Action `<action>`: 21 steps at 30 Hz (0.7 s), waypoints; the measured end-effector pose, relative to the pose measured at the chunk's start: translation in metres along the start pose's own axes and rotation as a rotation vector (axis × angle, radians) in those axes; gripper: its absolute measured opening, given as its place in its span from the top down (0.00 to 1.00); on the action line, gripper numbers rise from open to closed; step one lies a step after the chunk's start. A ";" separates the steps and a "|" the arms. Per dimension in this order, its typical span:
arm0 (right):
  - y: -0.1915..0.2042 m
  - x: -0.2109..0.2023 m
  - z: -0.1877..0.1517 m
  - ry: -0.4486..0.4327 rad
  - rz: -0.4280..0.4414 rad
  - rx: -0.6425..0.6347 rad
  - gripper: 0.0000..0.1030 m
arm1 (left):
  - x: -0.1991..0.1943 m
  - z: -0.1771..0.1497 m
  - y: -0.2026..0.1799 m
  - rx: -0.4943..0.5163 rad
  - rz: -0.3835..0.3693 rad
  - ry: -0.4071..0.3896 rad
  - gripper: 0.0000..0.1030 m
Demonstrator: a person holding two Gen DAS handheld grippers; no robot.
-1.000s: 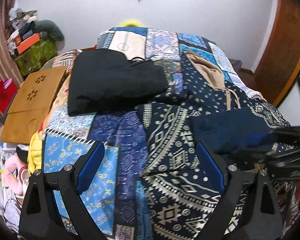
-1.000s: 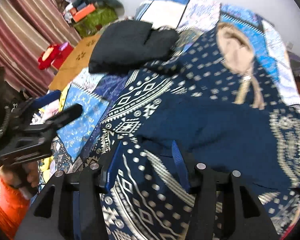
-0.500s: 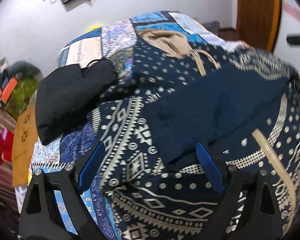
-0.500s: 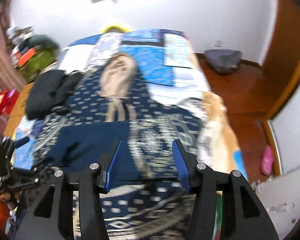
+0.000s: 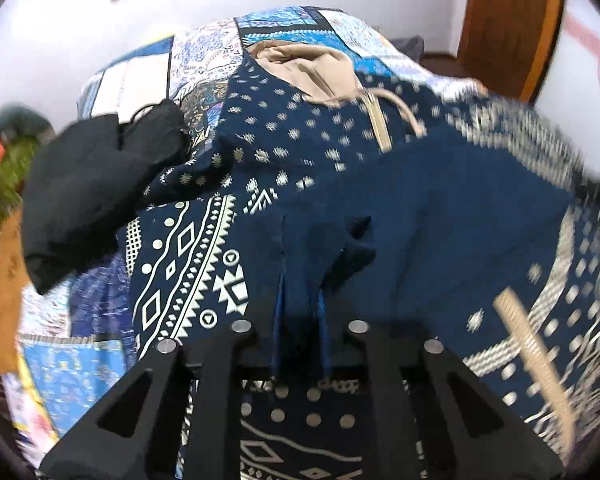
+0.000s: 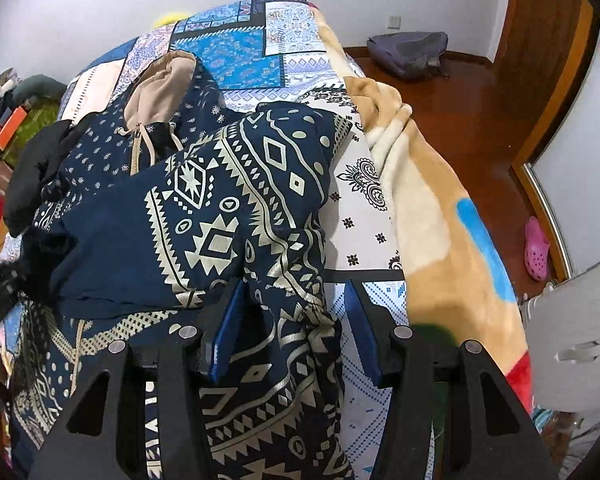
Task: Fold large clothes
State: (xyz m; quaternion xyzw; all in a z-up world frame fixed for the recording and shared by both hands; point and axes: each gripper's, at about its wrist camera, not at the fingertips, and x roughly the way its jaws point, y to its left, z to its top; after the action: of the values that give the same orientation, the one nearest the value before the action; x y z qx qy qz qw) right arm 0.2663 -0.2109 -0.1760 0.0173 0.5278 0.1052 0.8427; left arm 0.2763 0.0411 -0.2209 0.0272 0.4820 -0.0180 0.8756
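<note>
A large navy hooded jacket (image 6: 204,216) with a cream geometric print lies spread over the bed (image 6: 236,52), its tan-lined hood (image 6: 162,84) at the far end and its zipper running back toward the near edge. The plain navy inside of one front panel is turned over onto the printed side.

The left hand-held gripper (image 5: 300,312) has just been closing, and its blue pads now pinch a bunched fold of the jacket's plain navy fabric — the cloth rises in a small peak just beyond the fingertips. That view is blurred toward its right side.

The right hand-held gripper (image 6: 296,320) stands partly open over the jacket's near right edge. A gathered ridge of printed fabric lies between its fingers, close against the left pad (image 6: 224,332), while the right pad stands apart from the cloth, over the white-and-blue bedspread.

To the left of the jacket, further up the bed, lies a folded black garment (image 5: 96,188), touching the jacket's left sleeve. A tan fleece blanket (image 6: 432,216) with blue patches drapes down the bed's right side. On the wooden floor beyond it sit a grey backpack (image 6: 408,50) by the far wall and a pink clog (image 6: 536,248) near the sliding door at the right.
</note>
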 end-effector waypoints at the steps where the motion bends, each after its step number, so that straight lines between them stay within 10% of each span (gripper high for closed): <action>1: 0.000 -0.003 0.001 0.004 0.002 -0.002 0.54 | -0.004 0.003 0.005 -0.028 -0.017 -0.015 0.88; 9: 0.006 -0.046 0.024 -0.121 0.000 -0.025 0.53 | -0.053 0.013 0.057 -0.222 -0.097 -0.132 0.92; 13: 0.012 -0.048 0.030 -0.174 -0.055 -0.025 0.38 | -0.062 0.003 0.072 -0.236 -0.065 -0.153 0.92; 21: 0.011 0.005 0.013 -0.010 -0.079 -0.056 0.38 | -0.033 -0.038 0.092 -0.302 -0.014 -0.042 0.92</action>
State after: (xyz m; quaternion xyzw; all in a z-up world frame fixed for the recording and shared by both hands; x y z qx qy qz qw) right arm 0.2781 -0.1977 -0.1735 -0.0263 0.5207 0.0866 0.8489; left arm 0.2317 0.1358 -0.2104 -0.1087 0.4611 0.0482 0.8793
